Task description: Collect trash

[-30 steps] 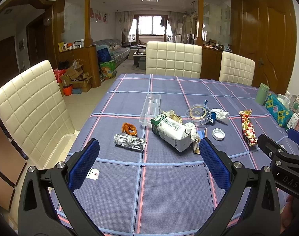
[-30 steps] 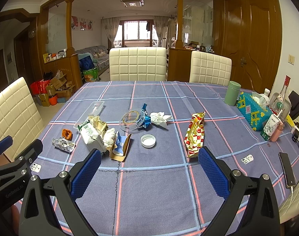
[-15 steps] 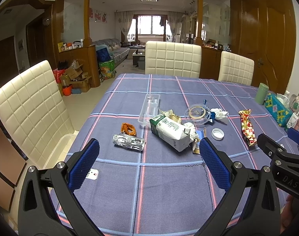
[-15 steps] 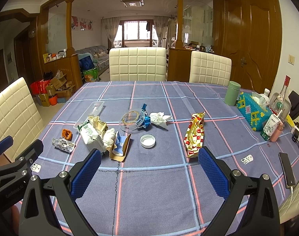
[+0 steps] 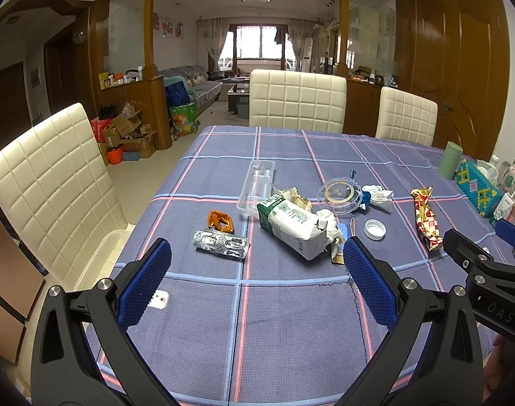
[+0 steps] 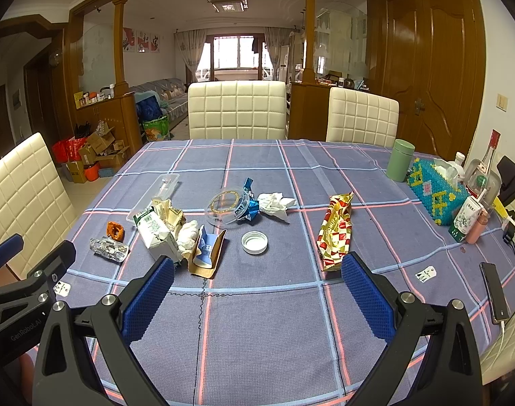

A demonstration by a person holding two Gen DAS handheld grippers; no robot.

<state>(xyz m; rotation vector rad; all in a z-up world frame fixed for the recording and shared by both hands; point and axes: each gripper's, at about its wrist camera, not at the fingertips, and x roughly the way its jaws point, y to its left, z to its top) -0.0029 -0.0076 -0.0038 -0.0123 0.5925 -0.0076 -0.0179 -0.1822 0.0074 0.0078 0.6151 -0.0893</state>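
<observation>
Nearest the cameras, both grippers are held wide open and empty above the near edge of the table (image 5: pixel 291 331): the left gripper (image 5: pixel 257 270) over the left part of the cloth, the right gripper (image 6: pixel 257 275) beside it. Nothing is touched by either.

Just beyond the left gripper a blister pack (image 5: pixel 221 243) and a carton (image 5: pixel 293 225) are seen, the pack ahead and slightly left of centre, the carton ahead and right of centre, with crumpled tissue (image 5: pixel 327 220) against its torn end. An orange wrapper (image 5: pixel 220 220) lies just behind the pack. Ahead of the right gripper, a folded card (image 6: pixel 206 253) lies left of centre, a white cap (image 6: pixel 254 242) near centre, and a foil bag (image 6: pixel 337 233) close to the right finger. Farther off lie a round lid (image 6: pixel 227 207), a blue wrapper (image 6: pixel 249 204), a tissue (image 6: pixel 276 203) and a clear tray (image 5: pixel 257 186).

Several risks are judged likely. The flat pack and cap could be pushed along the cloth rather than lifted if the fingers are closed too high. The carton is open and crushed, so it may be deformed or its tissue shed when squeezed. The cloth itself could be pinched and dragged. No bin is seen, so the drop point cannot be told. A phone (image 6: pixel 494 291), tissue box (image 6: pixel 437 193) and green cup (image 6: pixel 399 160) stand at the right and could be mistaken for trash or knocked.
</observation>
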